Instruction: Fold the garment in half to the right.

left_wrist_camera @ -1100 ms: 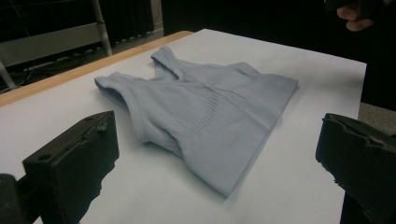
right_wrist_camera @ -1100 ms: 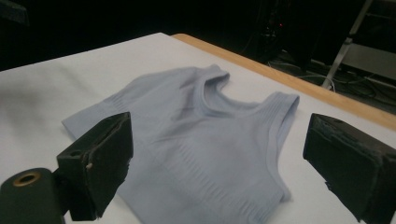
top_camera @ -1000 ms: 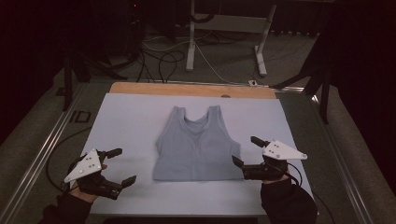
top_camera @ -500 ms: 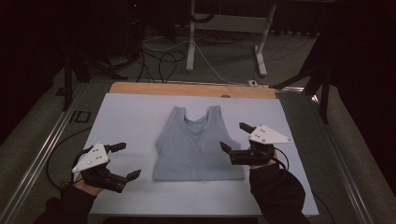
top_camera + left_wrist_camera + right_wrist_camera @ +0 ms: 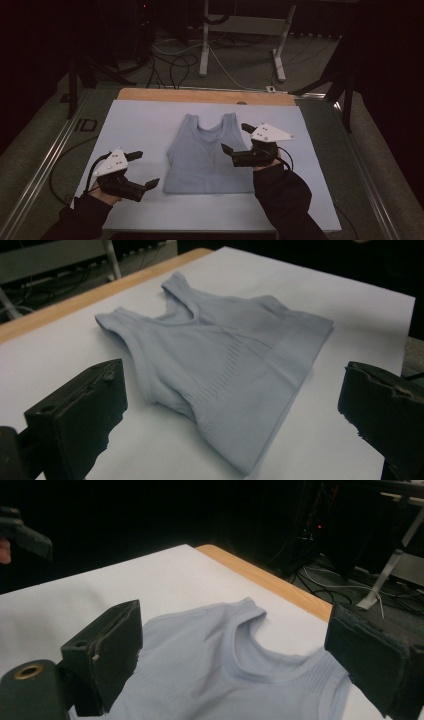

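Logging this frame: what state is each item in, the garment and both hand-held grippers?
Tank top: spread flat on the white table cover, straps toward the far edge, not folded, not gripped.
Left hand-held gripper: open, jaws wide apart, beside the top's lower left corner, holding nothing.
Right hand-held gripper: open, above the top's right side, holding nothing.
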Demonstrator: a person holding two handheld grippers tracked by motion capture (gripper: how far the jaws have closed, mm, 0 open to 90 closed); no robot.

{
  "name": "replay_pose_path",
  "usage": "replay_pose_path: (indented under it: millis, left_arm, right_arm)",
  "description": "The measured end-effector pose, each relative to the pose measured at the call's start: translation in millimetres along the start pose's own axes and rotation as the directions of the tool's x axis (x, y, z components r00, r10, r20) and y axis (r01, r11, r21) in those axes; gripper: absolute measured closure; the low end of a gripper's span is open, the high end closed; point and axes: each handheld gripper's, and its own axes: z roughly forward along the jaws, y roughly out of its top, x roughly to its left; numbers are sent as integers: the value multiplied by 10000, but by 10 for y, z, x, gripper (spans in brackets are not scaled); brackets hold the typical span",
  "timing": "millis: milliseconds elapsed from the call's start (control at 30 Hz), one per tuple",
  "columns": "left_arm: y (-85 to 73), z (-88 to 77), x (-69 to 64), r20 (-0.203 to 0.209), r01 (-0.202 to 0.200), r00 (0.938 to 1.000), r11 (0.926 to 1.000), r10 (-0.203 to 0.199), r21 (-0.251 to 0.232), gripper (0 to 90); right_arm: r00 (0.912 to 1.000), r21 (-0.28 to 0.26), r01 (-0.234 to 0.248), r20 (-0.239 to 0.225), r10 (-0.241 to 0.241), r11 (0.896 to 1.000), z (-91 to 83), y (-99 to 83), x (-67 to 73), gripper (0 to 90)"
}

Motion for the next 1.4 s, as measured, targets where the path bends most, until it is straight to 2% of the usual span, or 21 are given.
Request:
replay_pose_path:
  millis: [133,167,233,433,533,600,700,900,933,1000,1033,1067,1100,1167,1233,1300,1400]
  left_arm:
    - [-22,74,-6,-6,156,9999,9997,-155,177,0]
    - [-33,122,-12,39,148,9999,9991,-149,394,0]
    - [-44,151,-10,44,115,9999,9986,-118,507,0]
    - [-144,323,43,235,529,9982,9937,-555,991,0]
    - [-177,373,60,179,620,9978,9930,-641,1007,0]
    - [-217,455,84,150,815,9964,9907,-836,1086,0]
    - [-256,554,110,110,897,9957,9865,-921,1367,0]
    - [-329,750,141,280,1176,9915,9684,-1268,2199,0]
    - [-329,750,141,280,1176,9915,9684,-1268,2199,0]
    - [-351,836,146,402,1302,9885,9559,-1457,2634,1]
    - [-351,836,146,402,1302,9885,9559,-1457,2634,1]
    - [-366,882,139,388,1319,9880,9470,-1496,2928,1]
    - [-366,882,139,388,1319,9880,9470,-1496,2928,1]
    - [-380,911,135,424,1457,9850,9382,-1671,3138,2]
    - [-389,943,108,566,1408,9837,9277,-1704,3457,25]
    - [-392,957,102,607,1431,9827,9263,-1747,3486,36]
    - [-396,1004,85,689,1608,9773,9132,-2004,3743,77]
  right_arm:
    - [10000,-18,54,-66,-55,10000,65,23,16,83]
    - [9999,-12,7,-152,-7,10000,113,27,29,83]
    - [9998,-19,29,-191,-29,10000,137,27,37,84]
    - [9988,21,5,-484,-4,10000,292,-32,94,84]
    - [9983,16,-27,-578,28,10000,328,-51,103,83]
    - [9979,46,-31,-647,34,10000,372,-68,127,84]
    - [9974,80,-13,-717,19,10000,403,-81,143,84]
    - [9972,151,53,-751,-41,9999,420,-109,168,84]
    - [9973,176,40,-731,-27,9998,418,-113,173,84]
    - [9970,172,28,-770,-15,9998,416,-123,172,84]
    - [9970,172,28,-770,-15,9998,416,-123,172,84]
    - [9967,205,67,-808,-50,9998,417,-133,178,84]
    - [9968,224,113,-791,-95,9997,420,-137,186,84]
    - [9965,267,141,-822,-118,9995,421,-148,198,84]
    - [9964,309,146,-840,-119,9994,427,-160,207,84]
    - [9963,303,187,-847,-161,9994,432,-166,210,84]
    - [9959,342,137,-903,-106,9993,451,-186,230,84]
